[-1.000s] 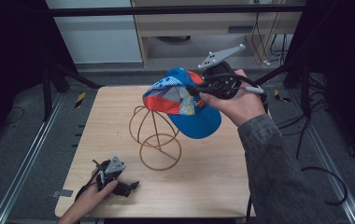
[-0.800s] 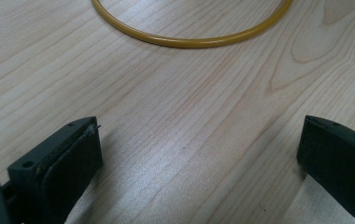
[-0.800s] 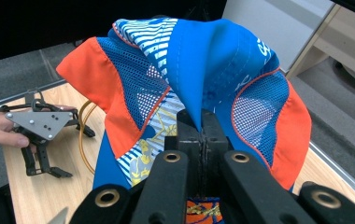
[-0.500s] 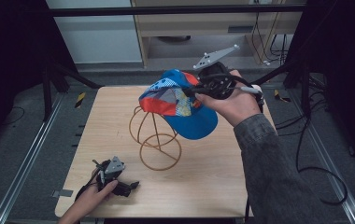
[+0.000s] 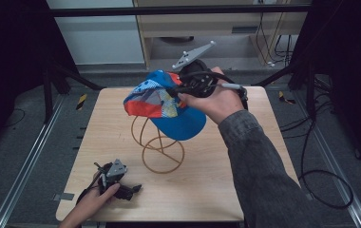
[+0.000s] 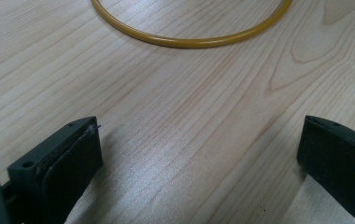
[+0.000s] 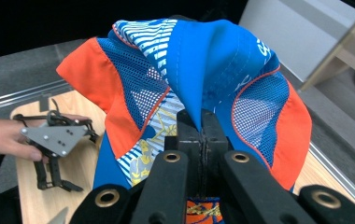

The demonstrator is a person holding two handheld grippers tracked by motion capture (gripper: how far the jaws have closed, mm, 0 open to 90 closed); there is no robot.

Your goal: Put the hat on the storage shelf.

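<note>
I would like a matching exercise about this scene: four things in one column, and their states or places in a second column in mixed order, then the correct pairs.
Things:
1. cap
2. wire stand
3. left gripper
4. right gripper

States or places:
A. rests low at the table's near left corner, jaws open
B. stands on the table under the cap
C. held up in the air, pinched by its fabric
D. jaws shut on blue fabric

Pairs: 1-C, 2-B, 3-A, 4-D
</note>
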